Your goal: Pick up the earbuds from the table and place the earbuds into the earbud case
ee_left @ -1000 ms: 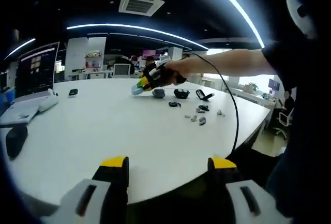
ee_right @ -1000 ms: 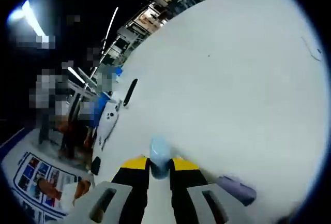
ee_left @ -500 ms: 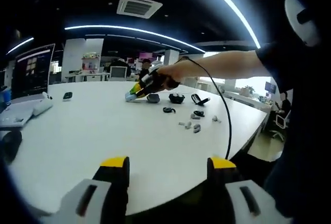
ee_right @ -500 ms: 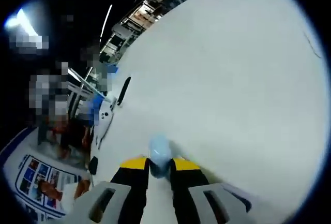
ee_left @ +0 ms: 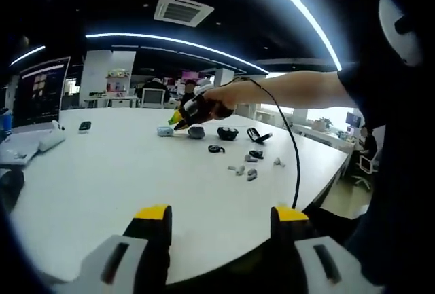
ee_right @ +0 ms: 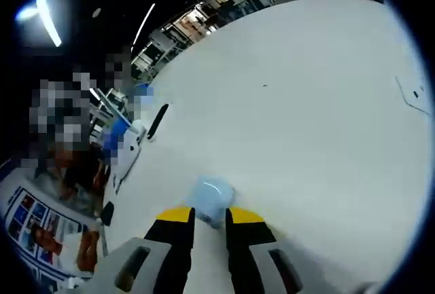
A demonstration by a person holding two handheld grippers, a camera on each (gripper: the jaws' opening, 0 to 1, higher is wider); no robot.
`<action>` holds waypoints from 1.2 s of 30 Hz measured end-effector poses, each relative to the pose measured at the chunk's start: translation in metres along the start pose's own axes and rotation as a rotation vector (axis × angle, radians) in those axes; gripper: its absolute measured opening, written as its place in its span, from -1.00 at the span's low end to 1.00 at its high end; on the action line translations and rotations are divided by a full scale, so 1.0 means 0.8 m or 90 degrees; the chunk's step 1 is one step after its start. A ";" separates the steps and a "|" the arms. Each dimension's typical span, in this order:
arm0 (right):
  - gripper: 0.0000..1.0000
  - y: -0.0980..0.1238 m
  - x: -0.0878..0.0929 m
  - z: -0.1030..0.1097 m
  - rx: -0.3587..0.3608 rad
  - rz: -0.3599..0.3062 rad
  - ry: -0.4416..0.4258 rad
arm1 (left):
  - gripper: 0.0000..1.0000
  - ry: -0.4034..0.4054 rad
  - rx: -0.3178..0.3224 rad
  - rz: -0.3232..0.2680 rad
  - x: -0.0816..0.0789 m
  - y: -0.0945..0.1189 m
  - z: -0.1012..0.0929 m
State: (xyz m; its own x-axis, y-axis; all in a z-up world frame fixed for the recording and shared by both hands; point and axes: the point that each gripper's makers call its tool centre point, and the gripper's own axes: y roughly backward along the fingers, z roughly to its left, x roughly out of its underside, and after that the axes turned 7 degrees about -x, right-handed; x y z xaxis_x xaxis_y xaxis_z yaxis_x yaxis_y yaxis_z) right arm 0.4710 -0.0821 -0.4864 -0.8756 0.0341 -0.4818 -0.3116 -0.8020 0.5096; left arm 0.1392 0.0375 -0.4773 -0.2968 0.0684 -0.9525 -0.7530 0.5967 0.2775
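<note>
A pale blue earbud case (ee_right: pixel 210 199) rests low on the white table (ee_right: pixel 306 104), its near end between the tips of my right gripper (ee_right: pixel 211 218), which is shut on it. From the left gripper view, the case (ee_left: pixel 165 131) touches the table under the right gripper (ee_left: pixel 181 117), held by a person's hand. Small grey earbuds (ee_left: pixel 238 170) (ee_left: pixel 251 174) lie to the right of it, with another small piece (ee_left: pixel 277 162) farther right. My left gripper (ee_left: pixel 221 221) hangs open near the table's front edge, nothing between its fingers.
Black items (ee_left: pixel 216 149) (ee_left: pixel 256 154) (ee_left: pixel 228 132) and a grey one (ee_left: pixel 196 131) lie around the earbuds. A black mouse (ee_left: pixel 7 189), a white object (ee_left: pixel 51 141) and a small black thing (ee_left: pixel 84 125) sit at the left. A cable (ee_left: pixel 296 165) hangs from the right gripper.
The right gripper has lowered the blue case to the table, left of the cluster of small items. The case now looks broader ahead of the jaw tips. The left gripper barely moved.
</note>
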 end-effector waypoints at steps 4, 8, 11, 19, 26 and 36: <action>-0.63 0.015 0.009 0.015 -0.016 -0.010 0.029 | 0.21 -0.012 0.005 0.003 -0.006 -0.004 -0.006; -0.62 0.039 0.025 0.038 -0.041 -0.024 0.066 | 0.22 -0.018 0.007 0.003 -0.010 -0.008 -0.012; -0.63 0.062 0.040 0.048 -0.048 -0.034 0.120 | 0.22 -0.023 0.009 0.005 -0.013 -0.012 -0.015; -0.61 0.139 0.096 0.061 -0.051 -0.062 0.190 | 0.24 -0.016 -0.011 -0.015 -0.033 -0.026 -0.013; -0.51 0.212 0.156 0.043 0.029 -0.102 0.340 | 0.29 -0.021 -0.013 0.001 -0.032 -0.048 -0.021; -0.36 0.282 0.252 0.020 0.028 -0.183 0.330 | 0.32 -0.031 0.004 0.018 -0.035 -0.073 -0.041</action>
State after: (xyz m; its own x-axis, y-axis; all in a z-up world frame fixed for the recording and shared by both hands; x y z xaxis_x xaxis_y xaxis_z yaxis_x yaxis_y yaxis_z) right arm 0.2178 -0.2467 -0.4570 -0.4626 -0.0580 -0.8847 -0.5348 -0.7776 0.3307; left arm 0.1724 -0.0254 -0.4629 -0.2894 0.1238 -0.9492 -0.7410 0.5988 0.3040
